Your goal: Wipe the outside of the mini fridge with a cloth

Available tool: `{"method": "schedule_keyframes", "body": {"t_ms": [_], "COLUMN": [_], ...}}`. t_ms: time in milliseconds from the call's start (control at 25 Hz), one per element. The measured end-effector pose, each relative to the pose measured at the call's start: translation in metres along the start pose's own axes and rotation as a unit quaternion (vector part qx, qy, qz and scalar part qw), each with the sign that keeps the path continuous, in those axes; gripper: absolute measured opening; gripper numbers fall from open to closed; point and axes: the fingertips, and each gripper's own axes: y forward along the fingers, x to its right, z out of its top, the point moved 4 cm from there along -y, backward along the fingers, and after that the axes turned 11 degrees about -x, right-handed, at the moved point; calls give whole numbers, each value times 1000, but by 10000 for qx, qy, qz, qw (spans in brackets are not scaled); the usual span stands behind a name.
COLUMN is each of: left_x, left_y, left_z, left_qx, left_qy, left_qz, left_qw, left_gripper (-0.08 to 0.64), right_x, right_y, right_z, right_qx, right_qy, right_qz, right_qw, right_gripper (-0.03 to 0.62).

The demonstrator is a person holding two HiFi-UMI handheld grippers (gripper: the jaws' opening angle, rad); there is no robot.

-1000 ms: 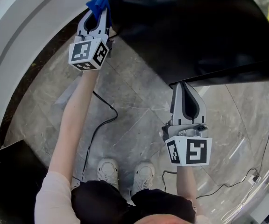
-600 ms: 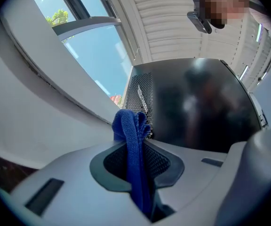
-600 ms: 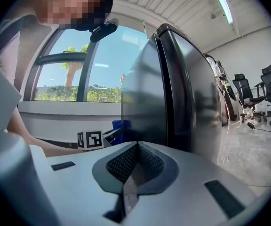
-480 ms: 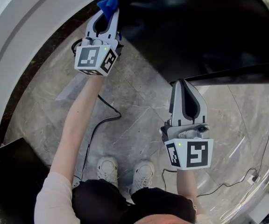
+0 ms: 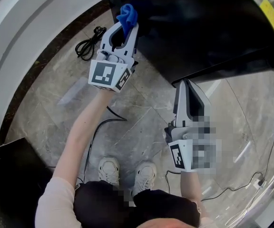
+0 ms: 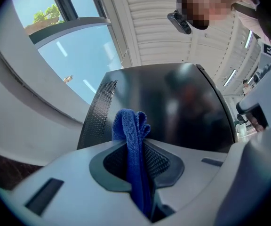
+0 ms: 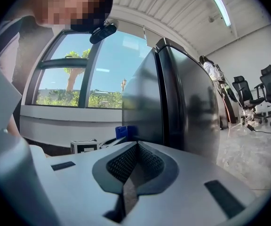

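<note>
The left gripper grips a bunched blue microfibre cloth at the glossy black mini fridge, its perforated mesh side panel visible only in the left gripper view, while the right gripper, jaws pressed together on nothing, points at the fridge's front corner.

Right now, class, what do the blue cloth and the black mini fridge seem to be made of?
The blue cloth looks like microfibre or terry: fuzzy nap, soft folds. The black mini fridge looks like glossy painted metal or plastic, I cannot tell which: it mirrors blurred shapes.

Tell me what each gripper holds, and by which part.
Left gripper clamps the blue cloth by its bunched lower part, a tuft sticking past the tips. Right gripper holds nothing.
</note>
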Motion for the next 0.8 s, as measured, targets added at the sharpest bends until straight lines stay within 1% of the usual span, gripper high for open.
{"method": "schedule_keyframes", "body": {"t_ms": [240, 440, 680, 800], "left_x": [37, 76, 131, 149], "left_y": [-8, -18, -30, -33], "left_z": [4, 12, 20, 22], "left_qx": [2, 58, 100, 80], "left_qy": [-84, -202, -453, -627], "left_qz": [-316, -691, -1254, -1385], "left_qw": [9995, 9974, 9910, 9883], "left_gripper": [60, 60, 60, 60], "right_x": [8, 22, 45, 51], "right_y": [-9, -17, -31, -40], "right_z": [3, 0, -4, -3], "right_qx": [67, 24, 14, 33], "right_qy": [162, 291, 595, 708], "right_qz": [-97, -353, -639, -667], "right_qw": [9998, 9989, 9962, 9953], "right_gripper": [12, 12, 12, 12]}}
